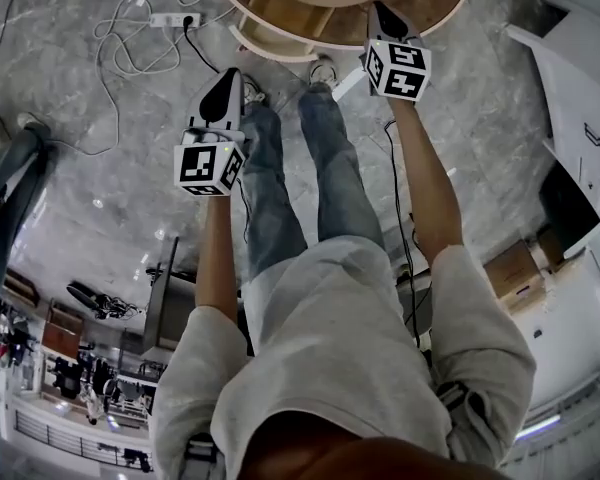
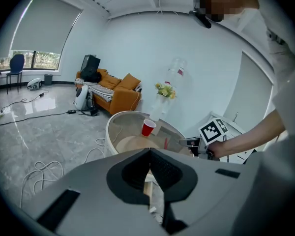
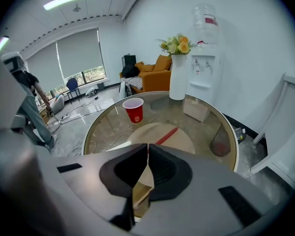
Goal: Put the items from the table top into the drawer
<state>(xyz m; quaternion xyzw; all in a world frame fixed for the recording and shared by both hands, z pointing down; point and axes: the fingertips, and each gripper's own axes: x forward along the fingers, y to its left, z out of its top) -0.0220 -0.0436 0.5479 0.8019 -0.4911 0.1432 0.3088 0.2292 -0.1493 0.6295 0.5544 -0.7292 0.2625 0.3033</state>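
Observation:
A round glass table (image 3: 233,136) carries a red cup (image 3: 133,109), a red pen (image 3: 166,135) on a tan round mat, a small cardboard box (image 3: 196,108), a dark pouch-like thing (image 3: 219,144) and a white vase of flowers (image 3: 178,82). A wooden drawer compartment (image 1: 280,13) shows under the top at the table's near edge. My right gripper (image 3: 147,147) hangs just before the table's near rim, jaws shut and empty. My left gripper (image 2: 150,152) is further back from the table, jaws shut with nothing between them. The left gripper view shows the cup (image 2: 148,128) and the right gripper (image 2: 191,142).
Loose cables and a power strip (image 1: 170,18) lie on the marble floor left of the table. A white cabinet (image 1: 580,88) and a cardboard box (image 1: 515,268) stand at the right. The person's legs (image 1: 320,168) are between the grippers. An orange sofa (image 2: 113,95) stands beyond the table.

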